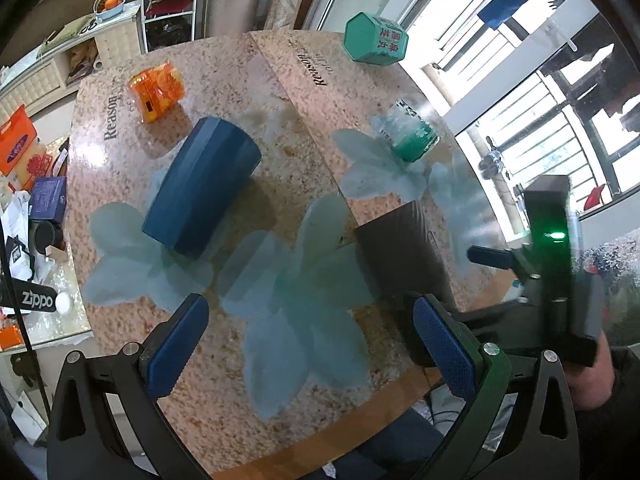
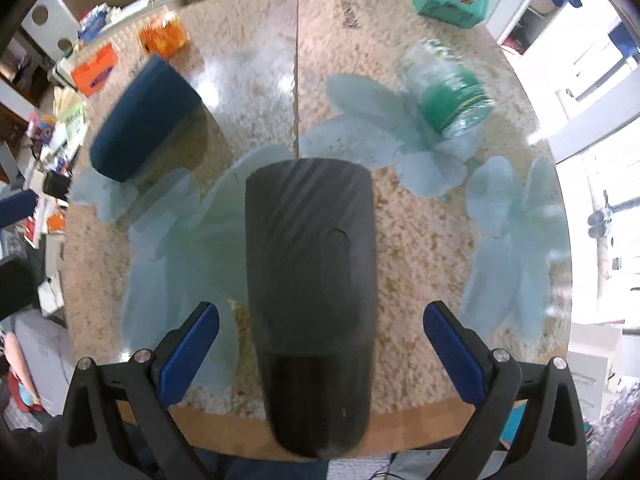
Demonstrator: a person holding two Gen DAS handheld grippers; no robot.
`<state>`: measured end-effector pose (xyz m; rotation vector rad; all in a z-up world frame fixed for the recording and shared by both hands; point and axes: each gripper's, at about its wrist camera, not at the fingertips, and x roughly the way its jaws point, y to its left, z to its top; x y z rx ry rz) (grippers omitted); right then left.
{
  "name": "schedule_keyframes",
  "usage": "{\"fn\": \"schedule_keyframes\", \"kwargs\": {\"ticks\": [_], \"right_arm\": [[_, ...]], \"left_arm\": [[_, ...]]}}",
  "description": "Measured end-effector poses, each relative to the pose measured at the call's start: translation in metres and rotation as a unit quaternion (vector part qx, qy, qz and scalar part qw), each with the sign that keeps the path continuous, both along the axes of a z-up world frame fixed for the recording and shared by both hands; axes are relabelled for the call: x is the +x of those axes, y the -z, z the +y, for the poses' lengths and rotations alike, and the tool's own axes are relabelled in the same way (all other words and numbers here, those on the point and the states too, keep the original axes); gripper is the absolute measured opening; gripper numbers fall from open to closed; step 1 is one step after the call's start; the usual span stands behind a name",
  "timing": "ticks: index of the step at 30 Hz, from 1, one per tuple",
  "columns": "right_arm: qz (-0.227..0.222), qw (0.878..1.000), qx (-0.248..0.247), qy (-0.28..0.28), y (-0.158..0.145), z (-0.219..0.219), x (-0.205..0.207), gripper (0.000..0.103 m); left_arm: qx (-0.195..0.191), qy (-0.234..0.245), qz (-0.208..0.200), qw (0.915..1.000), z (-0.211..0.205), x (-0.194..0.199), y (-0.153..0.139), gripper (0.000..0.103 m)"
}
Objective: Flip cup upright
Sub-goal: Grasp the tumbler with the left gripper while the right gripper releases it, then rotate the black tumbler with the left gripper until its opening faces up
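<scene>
The black cup (image 2: 310, 300) lay on its side on the round table (image 2: 420, 240), lengthwise toward the right wrist camera, one end overhanging the near wooden edge. It sat between the right gripper's (image 2: 320, 354) blue pads, which stood wide apart and clear of the cup on both sides; jaws wide, nothing held.

From the left wrist view, the same black cup (image 1: 404, 256) showed as a dark shape near the table's near-right edge, just ahead of the left gripper's (image 1: 310, 350) right-hand pad. Left jaws also wide, empty, above the glass top with its pale blue flower pattern. The right gripper's body (image 1: 556, 248) showed at far right with a green light lit, the person's hand (image 1: 588, 380) below it.

Other items on the table:
- blue cup (image 1: 202, 188) on its side, left of centre
- orange box (image 1: 157, 92) beyond it, near the far-left edge
- green-labelled plastic bottle (image 1: 412, 132) lying down, right of centre
- green hexagonal box (image 1: 376, 40) at the far edge
</scene>
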<state>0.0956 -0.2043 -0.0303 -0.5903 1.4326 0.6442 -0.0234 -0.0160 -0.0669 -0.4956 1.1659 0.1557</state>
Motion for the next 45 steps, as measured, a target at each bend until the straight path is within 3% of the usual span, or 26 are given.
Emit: {"fn": "schedule_keyframes", "kwargs": {"ticks": [6,13,18,23,29,40,45], "right_arm": [[-0.006,1.000,0.028,0.004,-0.045,-0.021,-0.001,0.103],[-0.010,0.997,0.081,-0.001,-0.063,-0.036,0.026,0.103],[-0.005,0.995,0.101,-0.019,-0.062,-0.046,0.047,0.103],[0.006,0.993,0.112,-0.041,-0.060,-0.051,0.067,0.103],[0.020,0.990,0.130,-0.054,-0.054,-0.064,0.083,0.103],[0.036,0.988,0.142,-0.056,-0.040,-0.080,0.092,0.103],[0.045,0.988,0.129,-0.067,-0.029,-0.081,0.094,0.103]], "left_arm": [[-0.005,-0.015,0.011,0.9998,-0.011,0.013,-0.004,0.103],[0.000,-0.025,0.033,0.9991,-0.034,0.038,-0.001,0.103],[0.014,-0.035,0.057,0.9976,-0.059,0.055,0.002,0.103],[-0.005,-0.073,0.091,0.9932,-0.074,0.070,0.018,0.103],[0.004,-0.097,0.122,0.9878,-0.085,0.090,0.035,0.103],[0.011,-0.123,0.188,0.9744,-0.084,0.130,0.092,0.103],[-0.010,-0.143,0.200,0.9693,-0.082,0.136,0.114,0.103]]}}
